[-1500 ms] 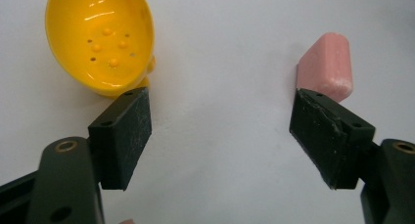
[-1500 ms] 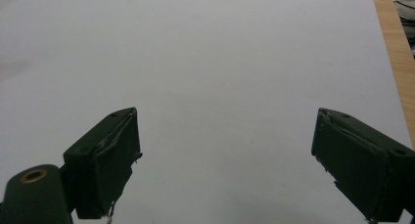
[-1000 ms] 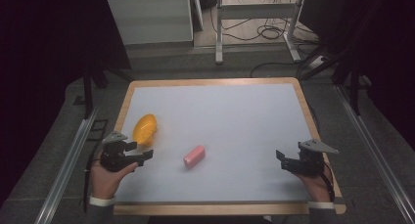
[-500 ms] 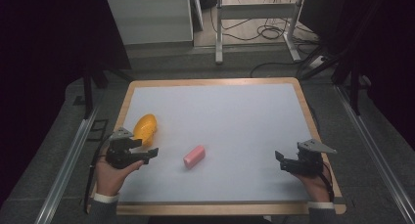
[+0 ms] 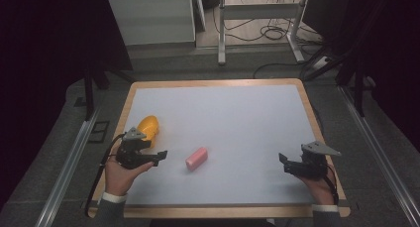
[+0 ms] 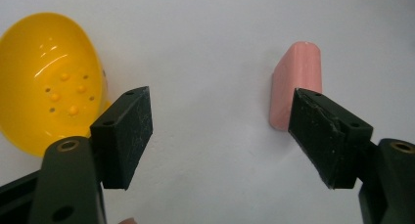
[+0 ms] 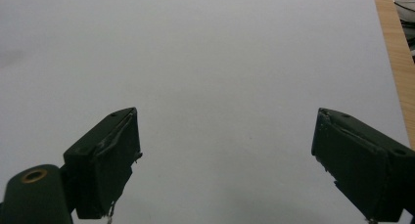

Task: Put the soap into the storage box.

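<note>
A pink block (image 5: 196,158) lies on the white tabletop (image 5: 233,118), left of centre. A yellow domed plastic piece (image 5: 148,125) with small holes rests near the left edge. My left gripper (image 5: 156,152) is held low between the two, open, jaws pointing right toward the block and holding nothing. In the left gripper view, the yellow piece (image 6: 49,82) lies beyond the left jaw. The pink block (image 6: 296,84) stands just past the right jaw of the open left gripper (image 6: 220,121). My right gripper (image 5: 285,163) hovers open near the front right corner; in its own view the right gripper (image 7: 225,150) faces bare white surface.
A wooden rim (image 5: 213,82) frames the tabletop; the rim (image 7: 396,48) is also at the right in the right gripper view. Beyond the table are a dark floor, metal table legs (image 5: 221,33), cables and a white cabinet (image 5: 151,19).
My left gripper has crept a little to the right, closer to the pink block. The right gripper has barely shifted. Both objects lie where they were.
</note>
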Motion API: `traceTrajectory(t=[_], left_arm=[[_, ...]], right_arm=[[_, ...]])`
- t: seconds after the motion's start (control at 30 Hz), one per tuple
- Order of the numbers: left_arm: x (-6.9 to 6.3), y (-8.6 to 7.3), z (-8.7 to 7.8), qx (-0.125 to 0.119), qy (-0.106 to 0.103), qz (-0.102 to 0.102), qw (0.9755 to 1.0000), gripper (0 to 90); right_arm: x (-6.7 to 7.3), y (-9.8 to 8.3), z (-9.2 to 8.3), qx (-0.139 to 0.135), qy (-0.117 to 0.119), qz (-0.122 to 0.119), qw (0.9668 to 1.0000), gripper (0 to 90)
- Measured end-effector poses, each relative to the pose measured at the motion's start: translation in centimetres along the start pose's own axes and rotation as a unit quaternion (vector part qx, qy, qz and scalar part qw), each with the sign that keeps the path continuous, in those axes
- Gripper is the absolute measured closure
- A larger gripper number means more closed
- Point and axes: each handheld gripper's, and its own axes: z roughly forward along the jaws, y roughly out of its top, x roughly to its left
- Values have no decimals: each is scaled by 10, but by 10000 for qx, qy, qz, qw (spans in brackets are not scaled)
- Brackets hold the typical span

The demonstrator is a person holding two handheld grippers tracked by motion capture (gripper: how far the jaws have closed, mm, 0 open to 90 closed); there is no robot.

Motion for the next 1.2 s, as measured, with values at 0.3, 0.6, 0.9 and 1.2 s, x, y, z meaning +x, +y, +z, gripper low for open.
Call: traceTrajectory(t=[0.3, 0.6, 0.9, 1.2], left_arm=[[-8, 8, 6, 49, -25, 129, 9999, 249], [-17, 14, 8, 15, -13, 256, 9997, 252], [-27, 20, 16, 105, -40, 381, 9992, 249], [-38, 26, 22, 123, -140, 439, 9989, 250]], right_arm=[[0, 0, 0, 6, -3, -17, 10000, 105], [1, 0, 0, 34, -7, -52, 10000, 105], [1, -1, 1, 37, -35, -64, 10000, 105], [-1, -1, 1, 44, -78, -66, 9999, 105]])
